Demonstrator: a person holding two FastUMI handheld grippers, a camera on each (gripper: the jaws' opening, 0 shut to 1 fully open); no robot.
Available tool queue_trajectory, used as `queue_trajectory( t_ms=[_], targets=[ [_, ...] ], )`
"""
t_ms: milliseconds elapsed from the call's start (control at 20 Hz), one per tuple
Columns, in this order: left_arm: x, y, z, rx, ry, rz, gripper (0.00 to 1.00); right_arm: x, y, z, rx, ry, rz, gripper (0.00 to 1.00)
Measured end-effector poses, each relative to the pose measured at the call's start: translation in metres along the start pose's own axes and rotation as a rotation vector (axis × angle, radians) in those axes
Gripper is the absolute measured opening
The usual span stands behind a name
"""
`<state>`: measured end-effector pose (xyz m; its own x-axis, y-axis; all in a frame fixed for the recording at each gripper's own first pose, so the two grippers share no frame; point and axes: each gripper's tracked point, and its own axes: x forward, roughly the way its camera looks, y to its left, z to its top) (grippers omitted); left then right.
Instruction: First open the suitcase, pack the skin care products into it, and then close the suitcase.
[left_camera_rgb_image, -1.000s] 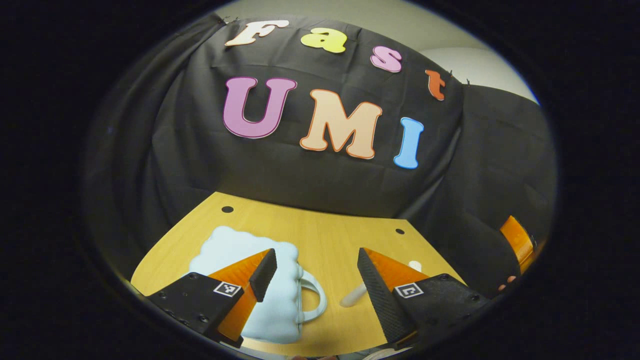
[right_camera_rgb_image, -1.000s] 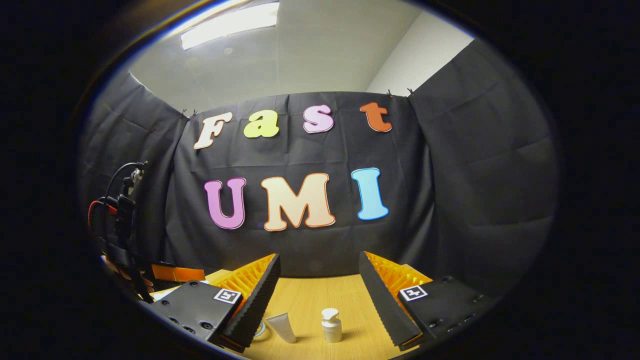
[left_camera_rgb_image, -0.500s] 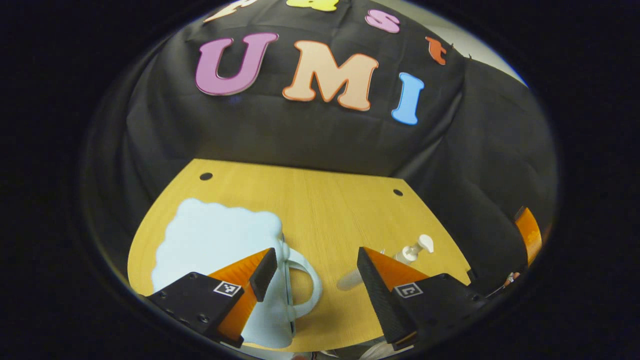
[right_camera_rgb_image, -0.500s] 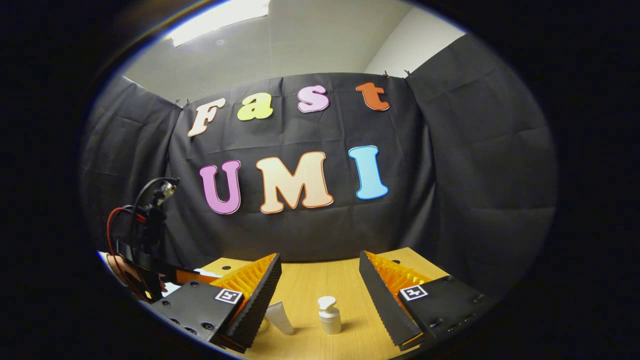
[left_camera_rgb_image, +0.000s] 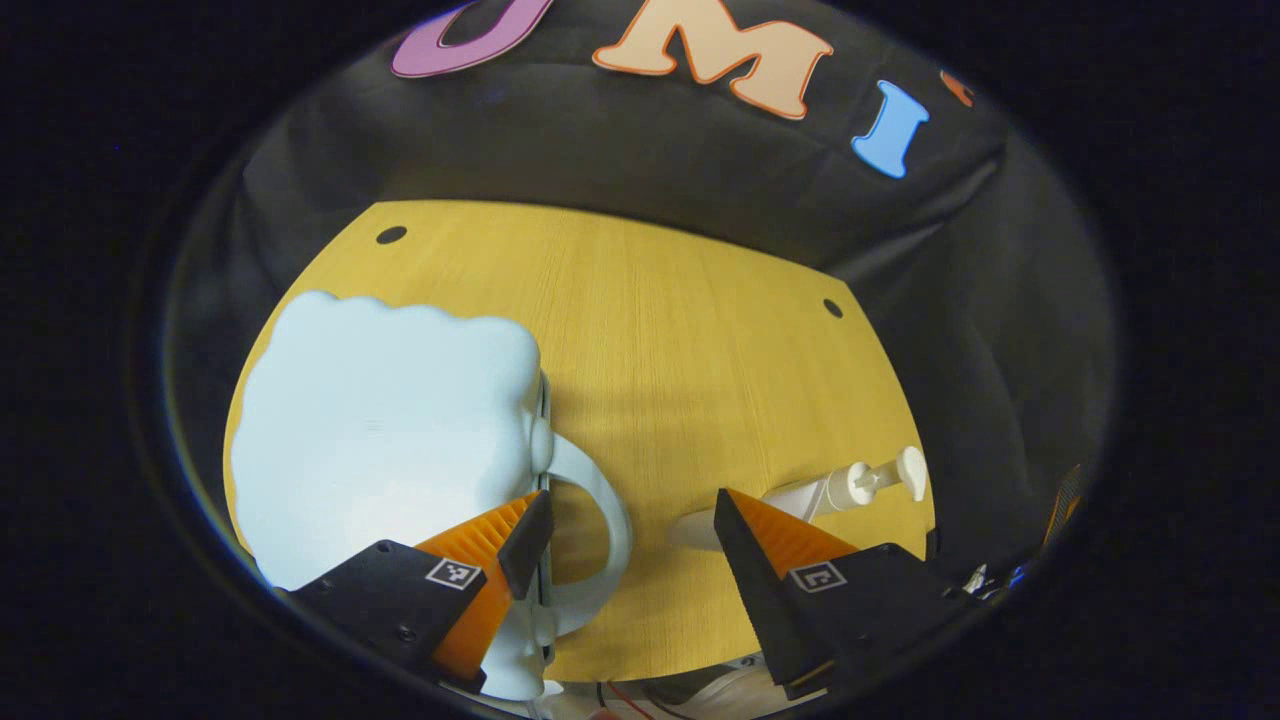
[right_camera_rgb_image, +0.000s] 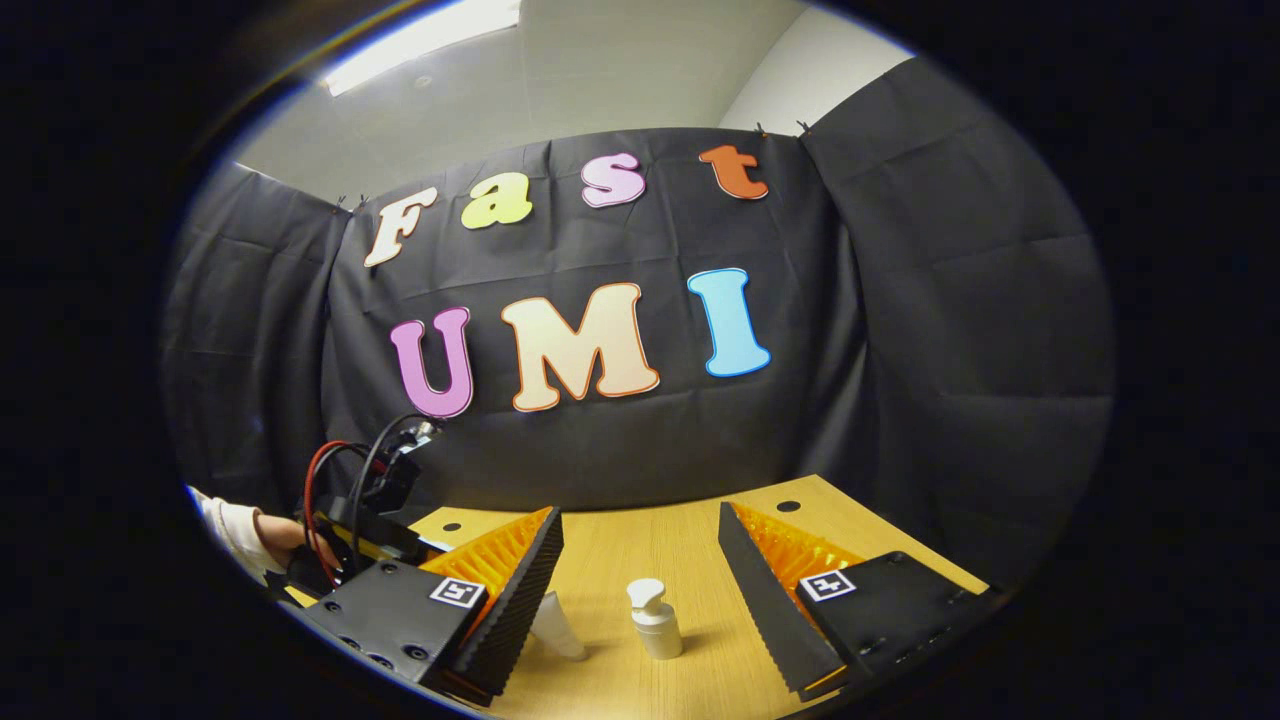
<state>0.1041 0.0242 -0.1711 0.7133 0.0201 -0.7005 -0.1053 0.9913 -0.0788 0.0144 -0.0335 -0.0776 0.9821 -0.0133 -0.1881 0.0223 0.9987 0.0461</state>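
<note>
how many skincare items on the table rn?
2. Pump bottle stands upright between the right tool's fingers' line of sight; tube just left of it, partly behind a finger. More may be hidden.

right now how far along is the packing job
Barely started. Done: nothing; the light blue suitcase lies shut on the table. In hand: the left tool hangs open by the suitcase handle, gripping nothing. Left: open it, pack the pump bottle and the tube standing ahead of the open right tool, then close it.
</note>
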Motion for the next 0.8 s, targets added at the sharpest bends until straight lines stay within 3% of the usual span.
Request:
queue_trajectory(
  t_ms=[450, 600, 800],
  targets=[
    [0.038, 0.005, -0.03, -0.021, 0.219, 0.128, 0.87, -0.002, -0.02, -0.006, 0.047, 0.017, -0.01, 0.98],
    [0.045, 0.019, -0.039, -0.031, 0.255, 0.194, 0.65, -0.003, -0.028, -0.007, 0.062, 0.021, -0.019, 0.98],
    [0.053, 0.023, -0.048, -0.026, 0.28, 0.217, 0.47, -0.004, -0.039, -0.009, 0.079, 0.024, -0.033, 0.98]
  ],
)
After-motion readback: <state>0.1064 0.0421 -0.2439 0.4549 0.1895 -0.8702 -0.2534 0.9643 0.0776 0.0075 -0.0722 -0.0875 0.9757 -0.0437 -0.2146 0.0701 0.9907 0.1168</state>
